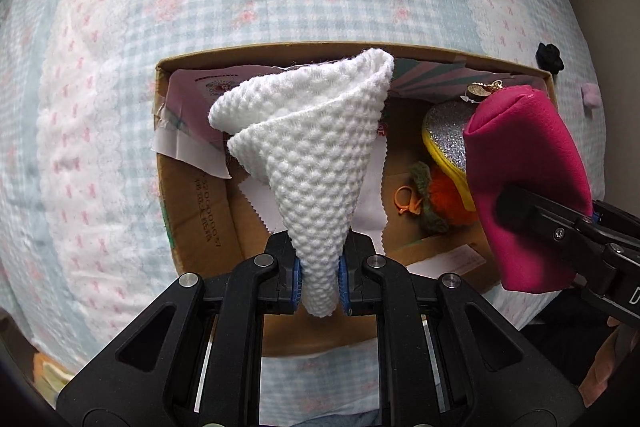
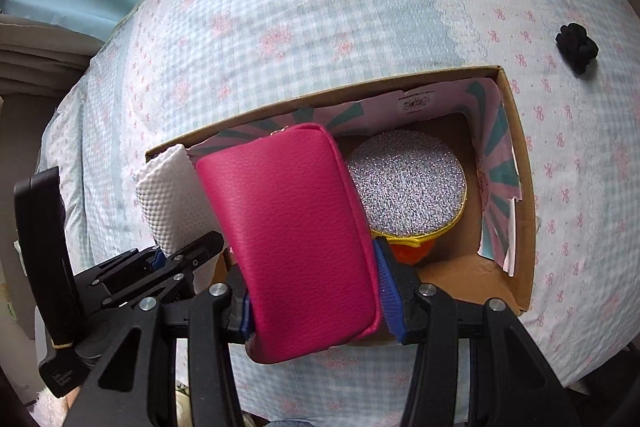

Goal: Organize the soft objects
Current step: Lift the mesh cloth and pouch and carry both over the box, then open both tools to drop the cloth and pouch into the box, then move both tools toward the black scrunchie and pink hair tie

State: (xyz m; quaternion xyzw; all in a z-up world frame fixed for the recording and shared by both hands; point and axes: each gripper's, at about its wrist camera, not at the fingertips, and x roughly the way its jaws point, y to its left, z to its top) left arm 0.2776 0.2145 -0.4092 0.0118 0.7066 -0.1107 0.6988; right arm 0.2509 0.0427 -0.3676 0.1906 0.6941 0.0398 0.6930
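A: Left gripper [image 1: 320, 279] status?

B: Fingers [image 1: 291, 279] clamped on the white knit cloth [image 1: 312, 155]. Narrow folded end sits between the blue pads; the rest fans out ahead of the tips in a cone, hanging over the cardboard box [image 1: 200, 227].

A: Right gripper [image 2: 316, 307]?

B: Gripping the pink pouch [image 2: 296, 227]. Pouch is pinched across its width near its lower end, one blue pad on each side, long axis running forward past the fingertips [image 2: 390, 291]. It's held over the near-left part of the box [image 2: 516, 155].

A: Are the two close together?

B: Yes. In the right wrist view the cloth [image 2: 172, 199] sits just left of the pouch, touching or nearly so; can't tell which. In the left wrist view the pouch [image 1: 528, 187] is at the right edge with the right gripper [image 1: 560, 227] on it.

A: Box contents?

B: Silver glitter pouch with yellow trim [image 2: 406, 187], an orange fuzzy item with green edging [image 1: 444, 203], an orange clip [image 1: 406, 201], white fabric swatch [image 1: 372, 211] on the floor. Pink and teal printed paper [image 2: 496, 163] lines the walls.

A: Surroundings?

B: Box rests on a bed with a blue gingham, pink-flowered bedspread [image 2: 320, 7]. Small black object [image 2: 578, 47] lies on the spread, outside the box beyond its far right corner.
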